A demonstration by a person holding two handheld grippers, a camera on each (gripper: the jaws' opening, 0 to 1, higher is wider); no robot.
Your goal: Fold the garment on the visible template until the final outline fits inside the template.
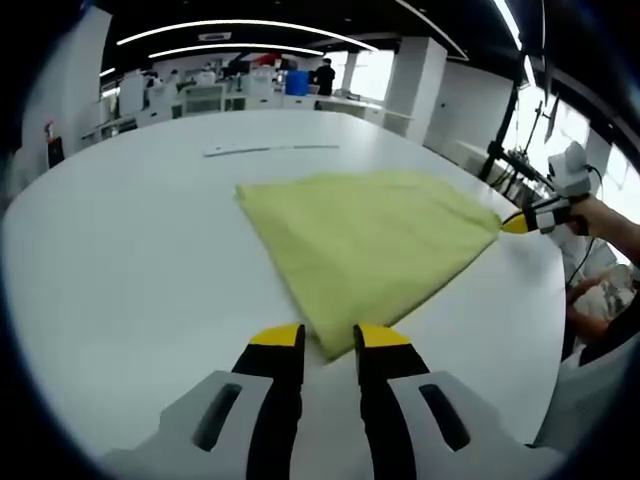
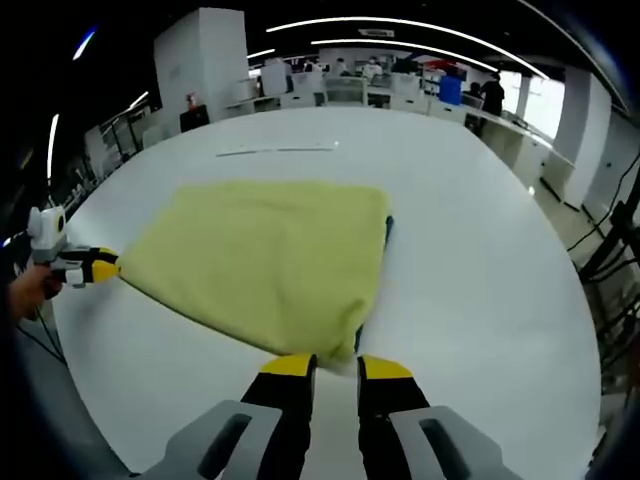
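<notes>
Folding looks partly done, by my judgement: the yellow-green garment (image 1: 370, 245) lies on the white desk (image 1: 130, 260) as a compact, roughly 4-sided shape with smooth top and no sleeves showing, so at least 1 fold seems made. A thin dark edge (image 2: 387, 232) peeks from under its side in the right gripper view, possibly the template; whether the outline fits inside it cannot be told. The left hand-held gripper (image 1: 329, 338) has its jaws slightly apart at the near corner, cloth between the tips; whether it pinches is unclear. The right hand-held gripper (image 2: 336, 366) stands likewise at the opposite corner. The cloth looks soft and slightly fuzzy.
</notes>
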